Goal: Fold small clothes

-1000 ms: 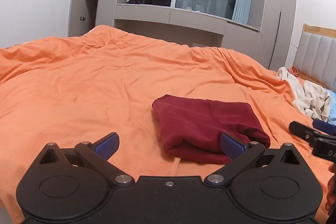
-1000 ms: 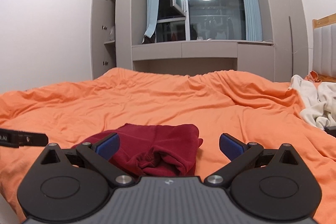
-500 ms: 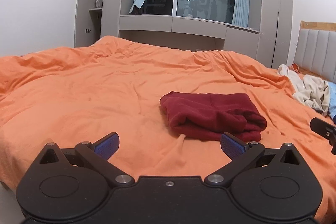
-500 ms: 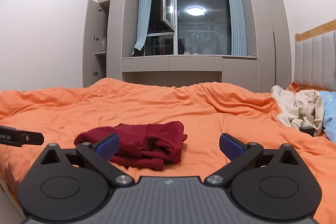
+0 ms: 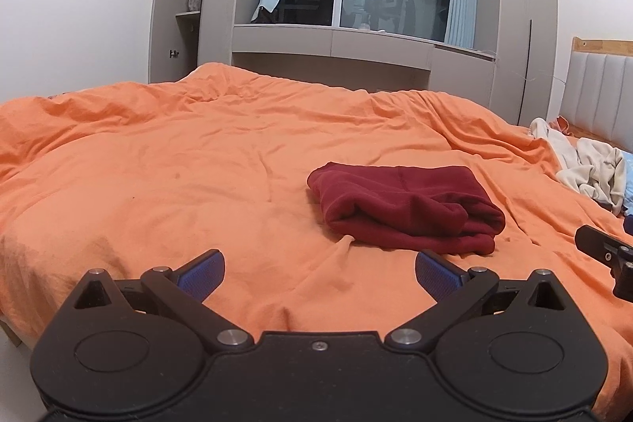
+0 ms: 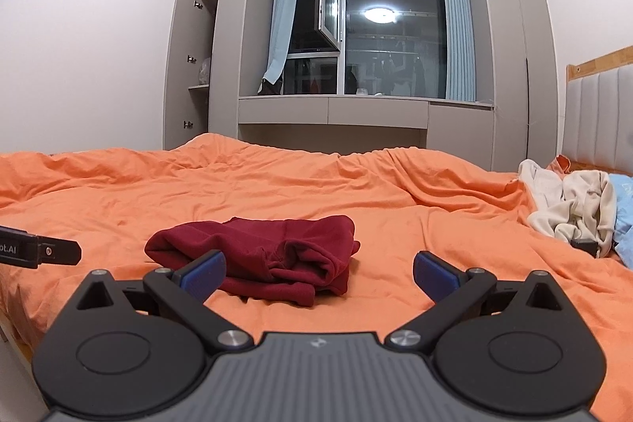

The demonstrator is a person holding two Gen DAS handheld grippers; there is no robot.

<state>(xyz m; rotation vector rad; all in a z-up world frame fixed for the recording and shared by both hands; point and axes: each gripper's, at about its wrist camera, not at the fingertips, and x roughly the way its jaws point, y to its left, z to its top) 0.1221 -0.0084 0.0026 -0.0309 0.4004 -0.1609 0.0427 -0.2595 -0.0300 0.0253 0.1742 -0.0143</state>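
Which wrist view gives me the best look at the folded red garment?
Left wrist: the folded red garment lies whole and unblocked on the orange duvet. In the right wrist view one tongs finger covers its near left edge.

Both wrist cameras look low across the orange bed (image 5: 158, 184) toward the window (image 6: 379, 34), the left one nearer the folded red garment (image 5: 403, 208) they share.

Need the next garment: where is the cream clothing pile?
In both views, the cream clothing pile lies far right on the orange duvet, beside the headboard.
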